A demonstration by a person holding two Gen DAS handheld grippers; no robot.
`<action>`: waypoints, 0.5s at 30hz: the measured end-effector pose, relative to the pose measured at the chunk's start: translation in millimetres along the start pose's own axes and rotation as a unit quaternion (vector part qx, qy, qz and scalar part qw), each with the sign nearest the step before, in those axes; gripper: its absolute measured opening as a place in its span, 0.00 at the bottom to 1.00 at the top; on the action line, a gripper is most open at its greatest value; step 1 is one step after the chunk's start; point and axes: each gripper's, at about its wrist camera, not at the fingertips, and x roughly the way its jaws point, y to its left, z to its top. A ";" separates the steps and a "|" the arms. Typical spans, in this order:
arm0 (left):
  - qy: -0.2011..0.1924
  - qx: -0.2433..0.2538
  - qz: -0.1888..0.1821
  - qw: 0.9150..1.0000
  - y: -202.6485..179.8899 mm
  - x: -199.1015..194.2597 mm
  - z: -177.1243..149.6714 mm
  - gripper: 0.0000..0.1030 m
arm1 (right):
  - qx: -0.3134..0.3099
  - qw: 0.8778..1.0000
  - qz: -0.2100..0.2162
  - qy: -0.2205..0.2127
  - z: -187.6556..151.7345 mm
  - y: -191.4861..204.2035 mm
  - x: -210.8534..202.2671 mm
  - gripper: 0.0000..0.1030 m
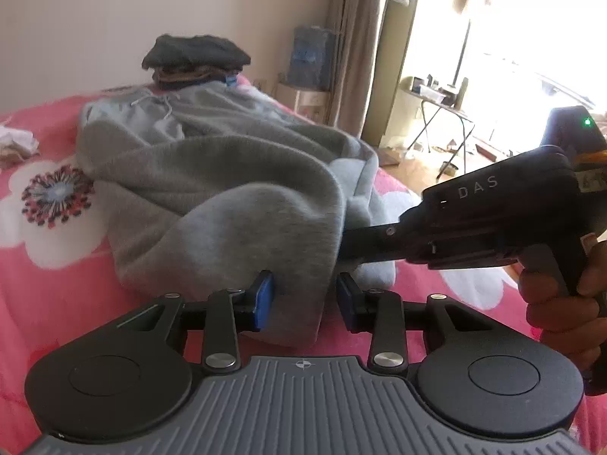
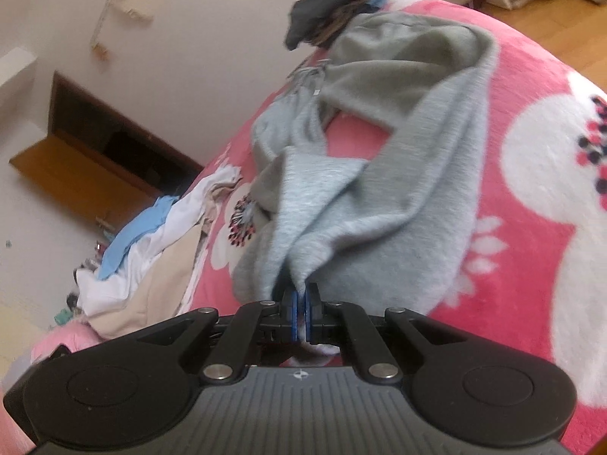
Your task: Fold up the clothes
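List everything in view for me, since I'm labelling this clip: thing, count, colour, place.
grey sweatpants: one, grey, spread on the blanket, drawstring end far.
folded clothes stack: one, dark on top, beyond the sweatpants.
unfolded clothes pile: one, white, beige and blue, at the bed's edge.
blanket: one, pink with white flowers, over the bed.
folding table: one, by the bright window.
left hand-held gripper: one, black with blue pads, open around a fold of the sweatpants.
right hand-held gripper: one, black, shut on the sweatpants' cloth.
hand: one, holding the right gripper's handle.
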 end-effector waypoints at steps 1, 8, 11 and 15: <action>0.002 -0.003 0.002 1.000 1.4 1.5 -0.4 0.35 | 0.005 1.000 -0.002 -0.002 0.1 -3.6 -0.7 0.04; 0.020 -0.005 0.042 0.999 0.8 17.0 -2.3 0.40 | 0.027 1.000 -0.002 -0.007 -0.6 -17.2 -3.0 0.04; 0.035 0.009 0.061 0.997 -7.1 25.4 -8.9 0.49 | 0.037 0.999 0.006 0.000 -0.6 -18.4 1.3 0.04; 0.026 -0.003 0.073 0.997 -7.1 25.5 -11.8 0.47 | 0.062 0.998 0.017 0.010 -2.5 -24.1 8.1 0.06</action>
